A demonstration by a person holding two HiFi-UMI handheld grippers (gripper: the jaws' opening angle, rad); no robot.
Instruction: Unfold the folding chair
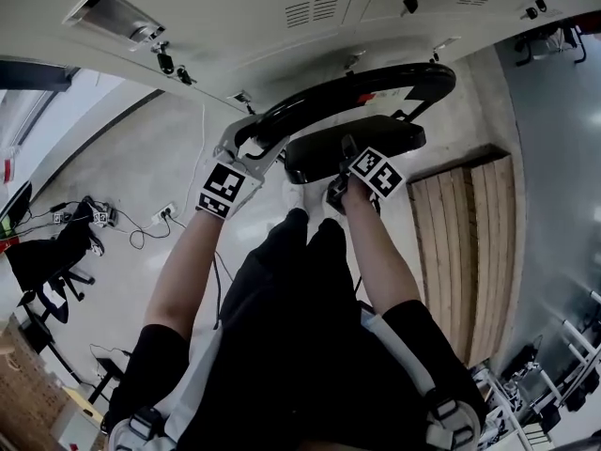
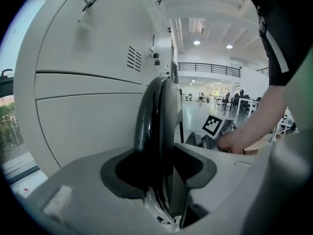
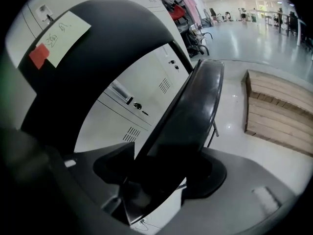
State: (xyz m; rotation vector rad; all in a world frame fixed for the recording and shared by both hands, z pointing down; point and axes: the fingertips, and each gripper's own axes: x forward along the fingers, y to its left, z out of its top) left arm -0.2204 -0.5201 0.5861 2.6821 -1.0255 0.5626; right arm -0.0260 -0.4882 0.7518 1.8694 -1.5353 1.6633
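Observation:
The black folding chair stands against white lockers, with its curved backrest (image 1: 357, 92) above the tilted seat (image 1: 376, 144). My left gripper (image 1: 252, 144) is at the backrest's left end. In the left gripper view the backrest's edge (image 2: 156, 111) stands upright between the jaws, and the left gripper (image 2: 159, 173) is shut on it. My right gripper (image 1: 343, 169) meets the seat's near edge. In the right gripper view the seat (image 3: 190, 111) slants up between the wide jaws of the right gripper (image 3: 161, 175), with a gap beside it. The backrest (image 3: 98, 33) arches over it and carries a pale note (image 3: 63, 33) and a red tag (image 3: 39, 55).
White lockers (image 1: 235, 17) rise directly behind the chair. A low wooden platform (image 1: 470, 242) lies on the floor at the right. At the left are a black office chair (image 1: 47, 261) and a power strip with cables (image 1: 141, 224). My legs stand close below the seat.

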